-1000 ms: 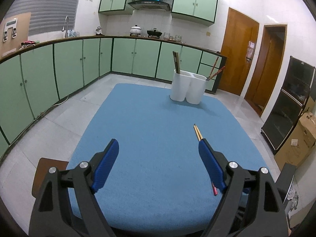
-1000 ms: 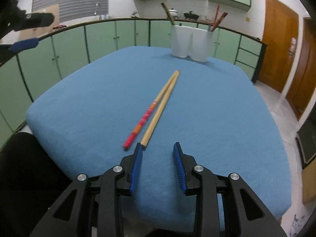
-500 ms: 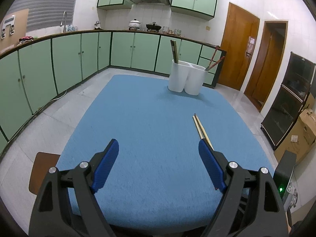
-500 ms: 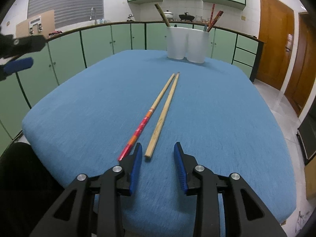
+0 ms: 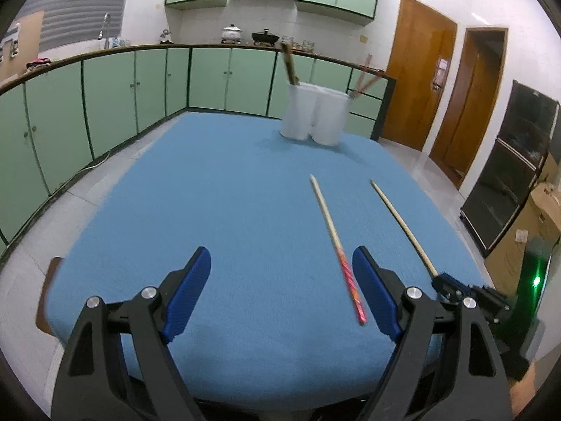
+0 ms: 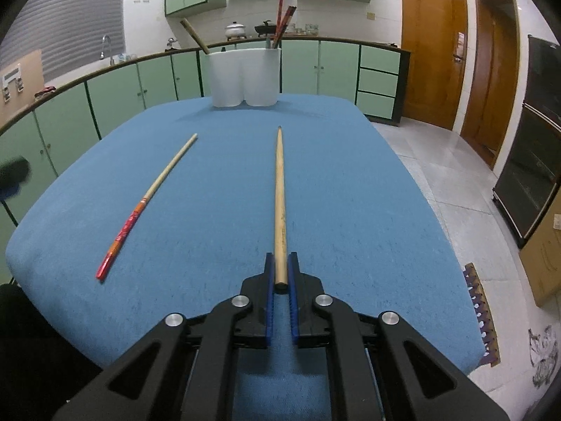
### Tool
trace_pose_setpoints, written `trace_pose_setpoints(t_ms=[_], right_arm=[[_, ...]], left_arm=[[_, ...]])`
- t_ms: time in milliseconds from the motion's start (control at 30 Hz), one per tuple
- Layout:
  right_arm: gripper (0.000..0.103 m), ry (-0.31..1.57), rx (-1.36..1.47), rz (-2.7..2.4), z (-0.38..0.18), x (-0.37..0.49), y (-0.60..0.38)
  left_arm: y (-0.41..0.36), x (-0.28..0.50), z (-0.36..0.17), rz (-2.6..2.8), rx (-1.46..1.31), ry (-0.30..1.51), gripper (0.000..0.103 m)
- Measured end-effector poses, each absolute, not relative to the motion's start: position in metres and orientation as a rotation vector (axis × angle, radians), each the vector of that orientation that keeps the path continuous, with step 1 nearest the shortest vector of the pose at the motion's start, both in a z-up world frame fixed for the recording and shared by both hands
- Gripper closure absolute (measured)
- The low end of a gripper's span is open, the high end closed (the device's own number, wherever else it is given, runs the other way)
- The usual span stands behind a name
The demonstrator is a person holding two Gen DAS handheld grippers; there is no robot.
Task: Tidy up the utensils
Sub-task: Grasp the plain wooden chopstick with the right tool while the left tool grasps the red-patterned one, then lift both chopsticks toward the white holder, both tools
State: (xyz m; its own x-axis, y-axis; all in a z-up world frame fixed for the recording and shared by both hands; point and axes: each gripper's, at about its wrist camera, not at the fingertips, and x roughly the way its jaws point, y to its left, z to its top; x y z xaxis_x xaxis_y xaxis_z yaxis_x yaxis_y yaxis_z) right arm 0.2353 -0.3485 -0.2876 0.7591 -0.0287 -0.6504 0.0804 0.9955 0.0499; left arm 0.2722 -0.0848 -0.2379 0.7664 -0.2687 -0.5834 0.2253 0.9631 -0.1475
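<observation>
Now the right gripper [image 6: 280,273] has just closed on the plain chopstick [image 6: 279,196]; the left gripper [image 5: 280,291] gapes wide, the red-ended chopstick [image 5: 336,245] beside its right finger, blue table [image 5: 210,193] open ahead toward the white holder [image 6: 243,77].

- A plain wooden chopstick [image 6: 280,196] points straight toward the far end of the blue-covered bench [image 6: 350,193]. Its thick near end is clamped between the blue pads of the right hand-held gripper [image 6: 280,273]; its thin tip aims at the holder.
- A second chopstick [image 6: 149,201], pale wood with a red and orange patterned thick end, lies flat on the blue surface to the left of the first, apart from it and angled, red end nearest.
- A white two-compartment utensil holder [image 6: 243,77] stands upright at the far end. A brown stick leans out of its left compartment; red chopsticks stand in the right.
</observation>
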Motion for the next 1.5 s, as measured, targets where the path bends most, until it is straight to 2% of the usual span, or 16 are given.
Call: trace_pose_setpoints(t_ms=[367, 500, 567, 600, 633, 667, 767, 1133, 1200, 1267, 1333, 1400, 1433, 1500], right_arm=[[0.092, 0.697, 0.078, -0.003, -0.288, 0.231, -0.356], [0.092, 0.694, 0.068, 0.007, -0.288, 0.234, -0.354], [0.092, 0.692, 0.056, 0.013, -0.288, 0.236, -0.352], [0.092, 0.691, 0.049, 0.015, -0.289, 0.236, -0.351], [0.092, 0.690, 0.039, 0.016, -0.289, 0.236, -0.349], [0.092, 0.688, 0.028, 0.014, -0.290, 0.237, -0.347], [0.093, 0.688, 0.019, 0.010, -0.290, 0.238, -0.345], [0.094, 0.673, -0.024, 0.068, -0.289, 0.232, -0.331], [0.091, 0.678, -0.004, 0.063, -0.289, 0.232, -0.337], [0.088, 0.683, 0.014, 0.055, -0.289, 0.231, -0.342], [0.088, 0.687, 0.019, 0.053, -0.290, 0.230, -0.342], [0.088, 0.691, 0.010, 0.056, -0.290, 0.232, -0.341], [0.089, 0.694, 0.006, 0.055, -0.290, 0.233, -0.340], [0.095, 0.699, 0.007, 0.060, -0.289, 0.233, -0.338]], left_arm=[[-0.140, 0.273, -0.287, -0.305, 0.021, 0.716, 0.031], [-0.144, 0.279, -0.293, -0.286, 0.035, 0.714, 0.040], [-0.143, 0.281, -0.293, -0.284, 0.041, 0.708, 0.061], [-0.143, 0.281, -0.293, -0.285, 0.040, 0.705, 0.068], [-0.139, 0.283, -0.293, -0.288, 0.030, 0.703, 0.086], [-0.136, 0.284, -0.293, -0.288, 0.022, 0.706, 0.095], [-0.131, 0.285, -0.294, -0.277, 0.012, 0.701, 0.098], [-0.116, 0.278, -0.291, -0.205, 0.013, 0.682, 0.097], [-0.114, 0.278, -0.291, -0.204, 0.011, 0.687, 0.095], [-0.112, 0.279, -0.292, -0.210, 0.010, 0.693, 0.087], [-0.112, 0.280, -0.291, -0.219, 0.009, 0.696, 0.086], [-0.111, 0.280, -0.291, -0.238, 0.001, 0.702, 0.088], [-0.112, 0.280, -0.291, -0.247, -0.002, 0.707, 0.097], [-0.113, 0.282, -0.289, -0.267, -0.007, 0.720, 0.098]])
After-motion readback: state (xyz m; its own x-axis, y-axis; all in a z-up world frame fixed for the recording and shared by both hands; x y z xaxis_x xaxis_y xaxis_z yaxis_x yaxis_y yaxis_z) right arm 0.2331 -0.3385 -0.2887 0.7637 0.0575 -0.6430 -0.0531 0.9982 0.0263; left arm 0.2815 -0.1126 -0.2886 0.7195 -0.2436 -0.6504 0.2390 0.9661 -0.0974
